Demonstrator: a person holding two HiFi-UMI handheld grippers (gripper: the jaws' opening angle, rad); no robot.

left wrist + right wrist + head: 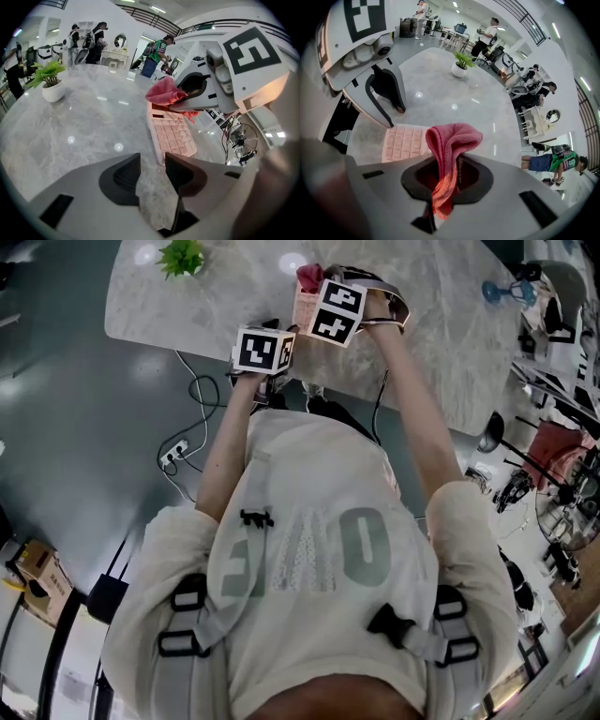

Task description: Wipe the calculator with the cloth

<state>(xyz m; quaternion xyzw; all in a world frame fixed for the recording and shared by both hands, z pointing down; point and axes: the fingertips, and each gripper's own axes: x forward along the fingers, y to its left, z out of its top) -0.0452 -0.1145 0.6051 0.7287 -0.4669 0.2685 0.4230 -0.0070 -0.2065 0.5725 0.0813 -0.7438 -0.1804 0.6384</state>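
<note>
In the head view, a person in a pale shirt leans over a grey marble-patterned table (422, 324), the marker cubes of the left gripper (263, 350) and right gripper (336, 312) close together near its front edge. Only a sliver of the pink plastic calculator (305, 307) and a tuft of the red-pink woven cloth (309, 277) show behind the cubes. A small green plant in a white pot (183, 257) stands well apart at the far left. Of the large pale lettering on the shirt, only an O reads clearly.

The left gripper view shows what the head view hides. The left gripper (152, 164) has its jaws apart with only bare table (84, 126) between them, and the calculator (171, 133) lies flat just beyond. The right gripper (180, 101) brings the cloth (164, 92) over the calculator's far end, though contact cannot be judged. The key print is too small to read.

The right gripper view shows the right gripper (445, 176) clamped on the folded cloth (452, 140). The calculator (403, 143) is beneath, and the left gripper (393, 117) is poised at its edge.
</note>
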